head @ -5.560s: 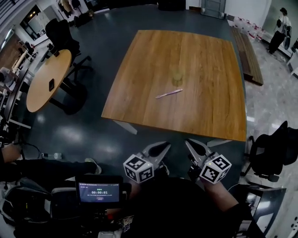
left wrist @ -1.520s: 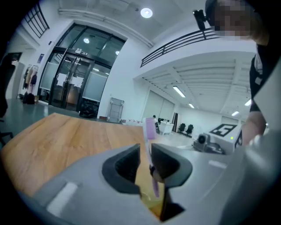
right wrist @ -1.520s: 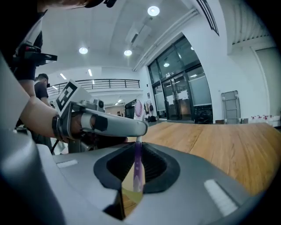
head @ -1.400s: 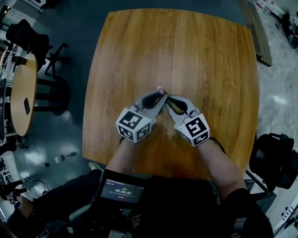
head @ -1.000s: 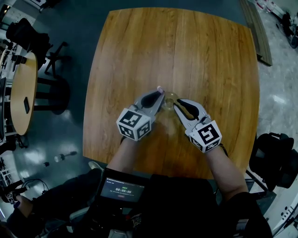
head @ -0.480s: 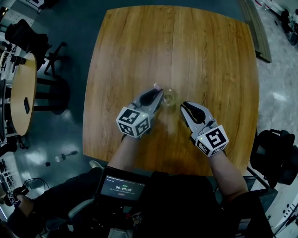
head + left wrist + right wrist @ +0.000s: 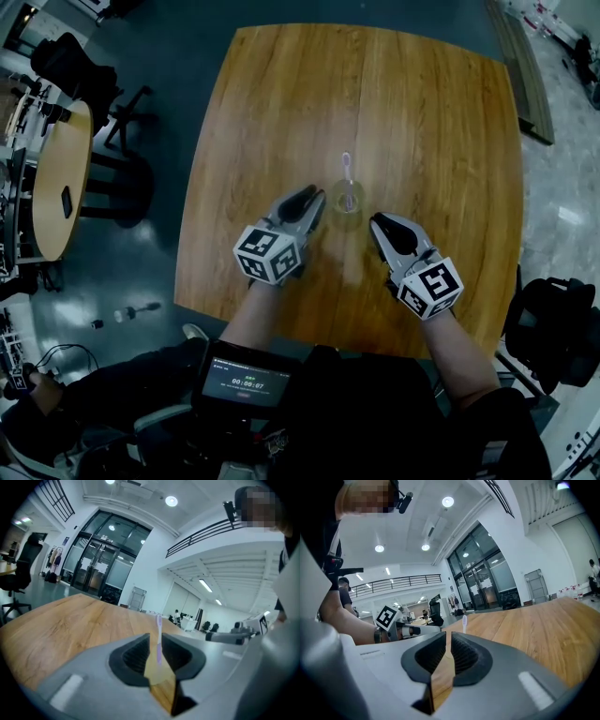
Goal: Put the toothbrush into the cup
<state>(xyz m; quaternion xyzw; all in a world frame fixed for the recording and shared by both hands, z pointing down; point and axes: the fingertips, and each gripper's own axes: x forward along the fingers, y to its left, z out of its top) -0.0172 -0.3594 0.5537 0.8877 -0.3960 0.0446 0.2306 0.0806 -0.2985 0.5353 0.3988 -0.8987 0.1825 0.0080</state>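
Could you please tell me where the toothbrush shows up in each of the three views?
Head view: the toothbrush stands in the cup, near the picture's centre.
Left gripper view: the toothbrush is upright, seen through the gap between the jaws.
Right gripper view: only the toothbrush head shows, just above the jaws.
Shared landmark: the wooden table.

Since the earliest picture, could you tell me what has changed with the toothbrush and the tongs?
The toothbrush, once flat on the table, now stands in the cup. The left tongs carried it there, let go, and sit open beside the cup; the right tongs backed off. The cup stayed upright.
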